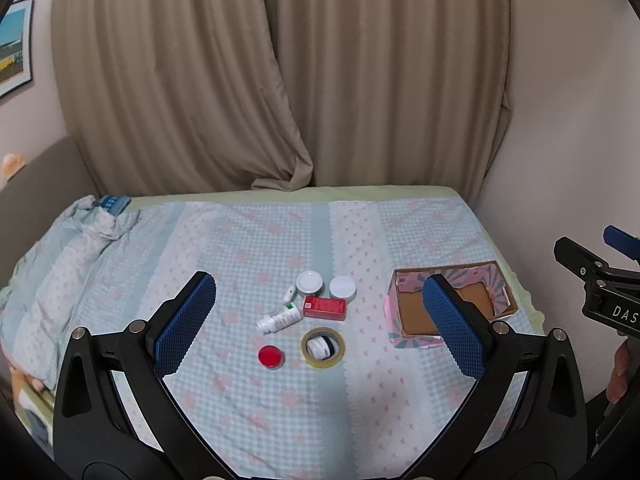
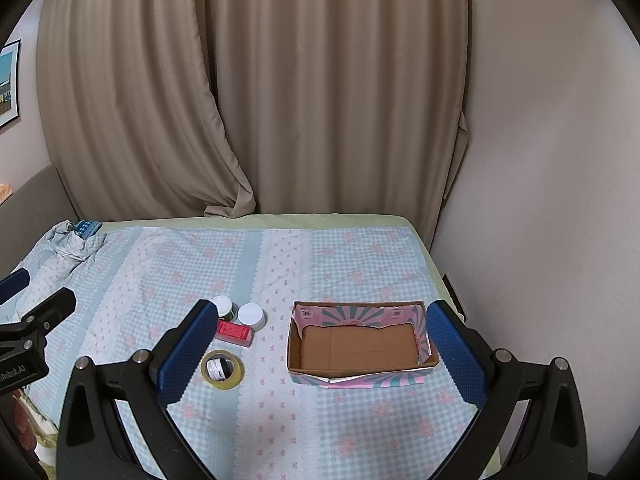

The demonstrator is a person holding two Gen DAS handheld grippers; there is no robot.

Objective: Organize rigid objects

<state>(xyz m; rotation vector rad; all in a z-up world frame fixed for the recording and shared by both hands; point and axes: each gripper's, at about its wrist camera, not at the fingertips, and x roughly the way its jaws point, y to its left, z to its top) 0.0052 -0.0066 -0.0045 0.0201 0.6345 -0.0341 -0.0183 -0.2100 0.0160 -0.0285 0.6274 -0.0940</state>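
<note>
A cluster of small things lies on the bed point(image 1: 240, 400), left of the box point(image 1: 452, 308): red carton point(image 1: 324, 307) at the centre, two white-lidded jars point(image 1: 309, 282) point(image 1: 342, 287) behind it, a lying bottle point(image 1: 280, 318) left of it, tape roll point(image 1: 323, 347) ringing a small jar and red lid point(image 1: 270, 356) in front. The box holds nothing. Left gripper point(image 1: 320, 322) and right gripper point(image 2: 320, 344) hover above, jaws wide apart, holding nothing
</note>
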